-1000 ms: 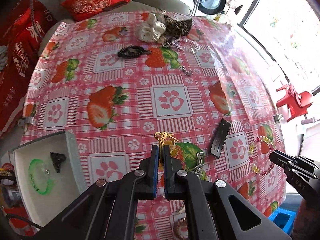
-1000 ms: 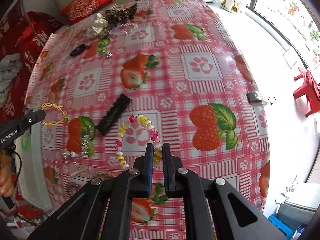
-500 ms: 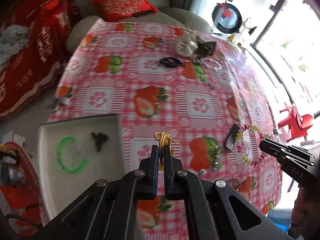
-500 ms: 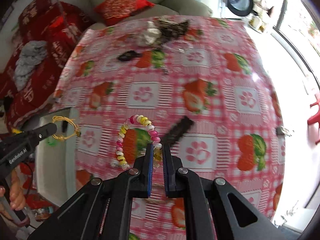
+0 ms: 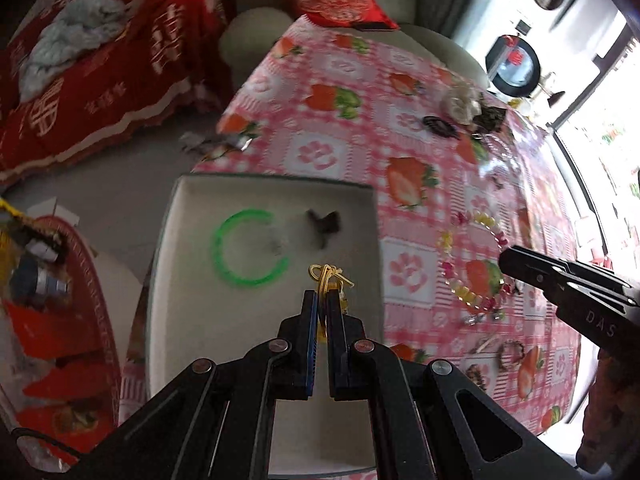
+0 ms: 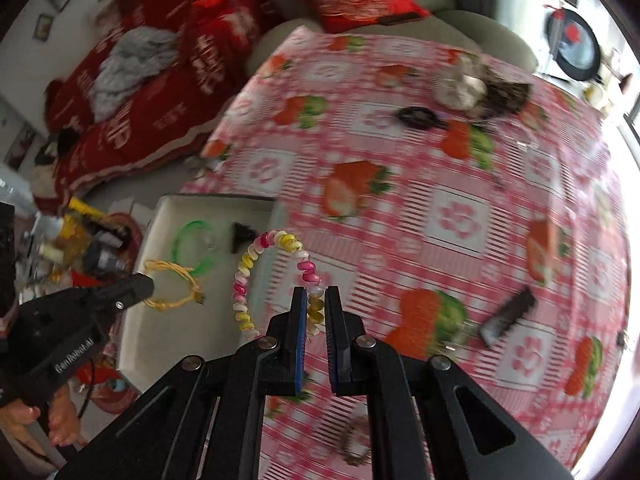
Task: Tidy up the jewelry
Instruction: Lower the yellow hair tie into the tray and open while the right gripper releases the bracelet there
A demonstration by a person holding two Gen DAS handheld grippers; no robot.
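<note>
My left gripper (image 5: 322,298) is shut on a yellow cord bracelet (image 5: 329,274) and hangs over the white tray (image 5: 176,280); the same bracelet (image 6: 173,285) shows in the right wrist view. Inside the tray lie a green bangle (image 5: 244,248) and a small dark clip (image 5: 325,222). My right gripper (image 6: 316,294) is shut on a pink, yellow and white spiral bead bracelet (image 6: 256,256), held above the tray's right rim (image 6: 276,216). In the left wrist view that bracelet (image 5: 472,264) hangs from the right gripper (image 5: 508,258).
On the strawberry tablecloth (image 6: 456,216) lie a black hair clip (image 6: 508,316), a black hair tie (image 6: 418,116), a cream scrunchie (image 6: 460,88) beside a dark one, and small bracelets (image 5: 510,354) near the front edge. A red basket of clutter (image 5: 52,308) stands left of the tray.
Both grippers have swung left across the table with their bracelets. The left one now hangs over the tray; the right one has reached the tray's right rim.
</note>
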